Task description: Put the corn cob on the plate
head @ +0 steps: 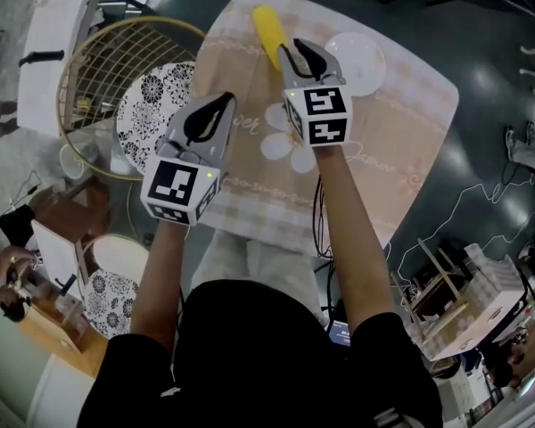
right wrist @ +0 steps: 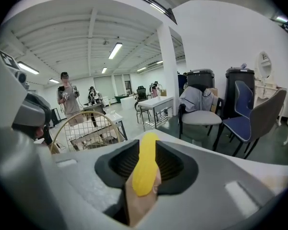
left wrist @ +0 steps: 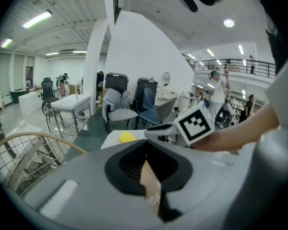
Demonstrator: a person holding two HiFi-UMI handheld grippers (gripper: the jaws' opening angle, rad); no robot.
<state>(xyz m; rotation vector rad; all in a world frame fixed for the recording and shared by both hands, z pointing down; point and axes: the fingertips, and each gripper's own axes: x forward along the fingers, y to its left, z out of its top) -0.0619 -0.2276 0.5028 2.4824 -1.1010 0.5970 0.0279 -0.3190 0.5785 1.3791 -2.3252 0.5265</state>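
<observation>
A yellow corn cob (head: 268, 34) lies on the checked cloth at the table's far side. A white plate (head: 357, 61) sits just right of it, with nothing on it. My right gripper (head: 296, 52) hovers between them, its tips close to the cob's near end, jaws slightly parted. In the right gripper view the cob (right wrist: 145, 169) shows through the gap between the jaws, and the pads do not press on it. My left gripper (head: 221, 101) hangs nearer and to the left, tips together, holding nothing. The left gripper view catches the cob (left wrist: 127, 137) beside the right gripper (left wrist: 156, 132).
A round wire basket (head: 80, 69) stands left of the table with a black-and-white patterned plate (head: 156, 92) in it. More plates (head: 107, 297) lie at lower left. Chairs (right wrist: 201, 116) and a standing person (right wrist: 67, 99) are beyond the table.
</observation>
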